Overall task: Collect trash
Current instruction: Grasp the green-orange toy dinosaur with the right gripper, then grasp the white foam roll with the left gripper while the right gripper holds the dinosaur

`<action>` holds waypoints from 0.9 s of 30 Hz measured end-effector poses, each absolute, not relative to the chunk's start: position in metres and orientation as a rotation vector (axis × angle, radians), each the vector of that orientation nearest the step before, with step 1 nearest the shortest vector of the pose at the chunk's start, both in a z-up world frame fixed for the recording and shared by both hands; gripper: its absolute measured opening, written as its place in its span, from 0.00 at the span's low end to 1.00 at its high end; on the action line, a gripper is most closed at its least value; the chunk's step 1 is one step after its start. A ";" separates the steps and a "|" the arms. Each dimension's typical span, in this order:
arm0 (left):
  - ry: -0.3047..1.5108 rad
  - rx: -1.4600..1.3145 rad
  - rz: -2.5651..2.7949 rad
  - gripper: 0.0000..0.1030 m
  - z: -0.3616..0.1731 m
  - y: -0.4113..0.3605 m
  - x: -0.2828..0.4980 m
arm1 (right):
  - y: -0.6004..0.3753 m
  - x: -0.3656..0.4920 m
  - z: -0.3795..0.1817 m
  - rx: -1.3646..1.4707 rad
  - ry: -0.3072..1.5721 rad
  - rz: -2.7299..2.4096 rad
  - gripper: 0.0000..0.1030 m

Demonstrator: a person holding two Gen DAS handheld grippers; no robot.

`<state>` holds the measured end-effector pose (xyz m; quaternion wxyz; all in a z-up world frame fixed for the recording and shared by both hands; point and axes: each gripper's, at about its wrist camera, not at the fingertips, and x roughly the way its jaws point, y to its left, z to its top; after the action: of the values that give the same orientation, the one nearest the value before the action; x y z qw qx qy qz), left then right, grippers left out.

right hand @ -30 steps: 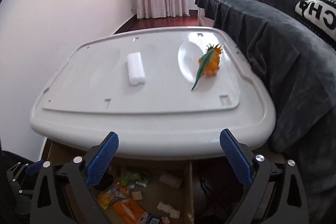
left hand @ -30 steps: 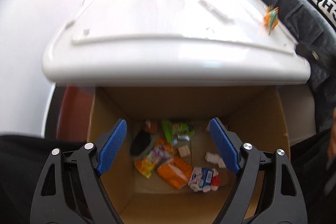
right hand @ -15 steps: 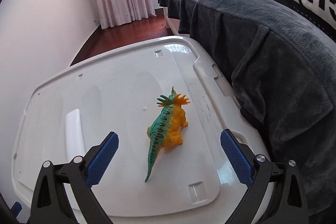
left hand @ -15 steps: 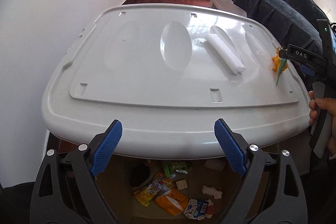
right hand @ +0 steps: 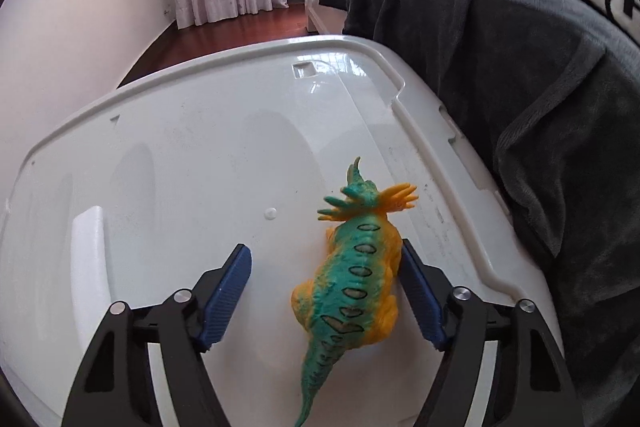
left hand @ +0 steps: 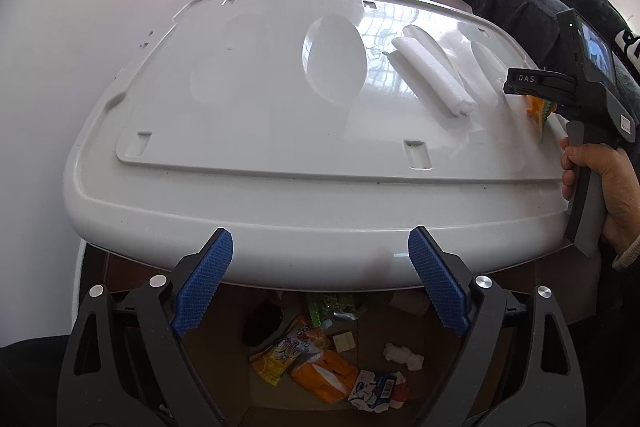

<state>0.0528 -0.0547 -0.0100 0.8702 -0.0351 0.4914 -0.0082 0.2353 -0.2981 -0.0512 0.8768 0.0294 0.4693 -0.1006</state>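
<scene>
Currently the right gripper [right hand: 324, 291] is closing around the toy dinosaur [right hand: 354, 281] on the white lid [right hand: 192, 155]; jaws have just been narrowing, right pad touching its flank, left pad apart with bare lid showing between, so not clamped yet. The left gripper [left hand: 320, 283] is hanging wide open and empty over the lid's near edge, with the cardboard box [left hand: 404, 315] of wrappers showing beneath its fingers and the white foam roll [left hand: 434, 81] well beyond its tips. Risk: the off-centre body is likely getting shoved sideways by the touching pad before the other arrives; the rounded slick flanks could squirt out, or the tail could snag the lid edge.
</scene>
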 end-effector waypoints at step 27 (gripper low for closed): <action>1.056 -0.055 -0.005 0.85 -0.005 -0.153 0.183 | -0.327 0.194 -0.042 0.043 0.988 -0.088 0.39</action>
<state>0.1830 -0.1529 -0.0049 0.8635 -0.0262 0.5036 -0.0024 0.1940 -0.3271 -0.0421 0.8794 0.0205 0.4738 -0.0420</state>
